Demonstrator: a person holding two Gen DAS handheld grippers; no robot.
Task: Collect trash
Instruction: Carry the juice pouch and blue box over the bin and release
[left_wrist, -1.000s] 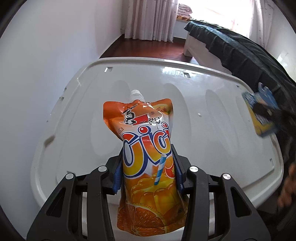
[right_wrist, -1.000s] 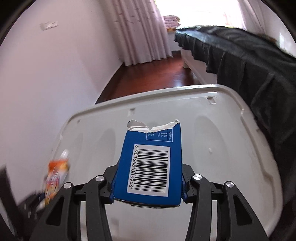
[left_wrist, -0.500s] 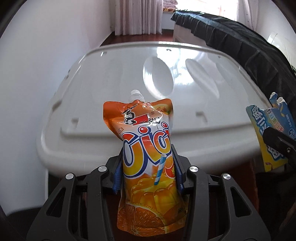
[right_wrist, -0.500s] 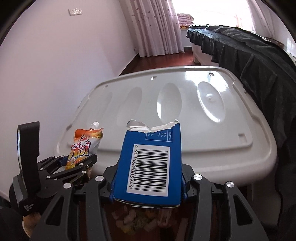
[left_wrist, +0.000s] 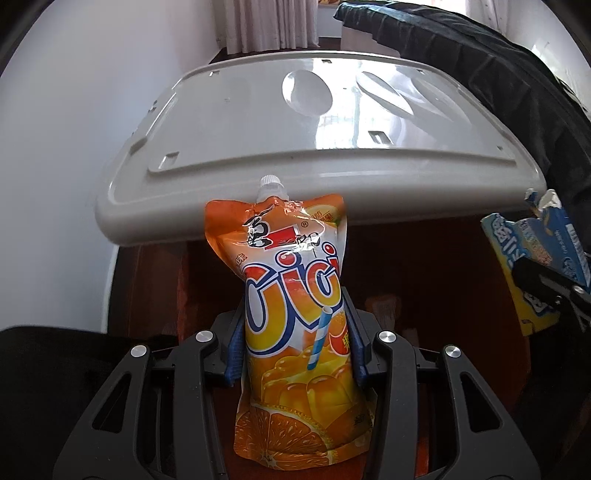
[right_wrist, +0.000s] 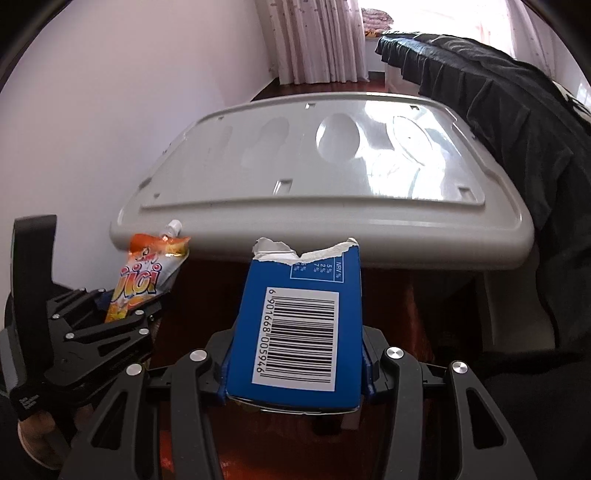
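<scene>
My left gripper (left_wrist: 295, 347) clamps the orange spouted juice pouch (left_wrist: 291, 317), upright, spout toward frame top. My right gripper (right_wrist: 295, 365) pinches the torn blue carton (right_wrist: 299, 321), equally upright; no bin visible.

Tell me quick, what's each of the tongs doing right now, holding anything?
Left tongs: closed on the orange drink pouch.
Right tongs: closed on the torn blue carton.

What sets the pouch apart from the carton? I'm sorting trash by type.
The pouch is soft orange foil with a capped spout; the carton is stiff blue card, torn open on top. The left gripper holds the pouch, the right gripper the carton. Both stand upright, clamped.
</scene>
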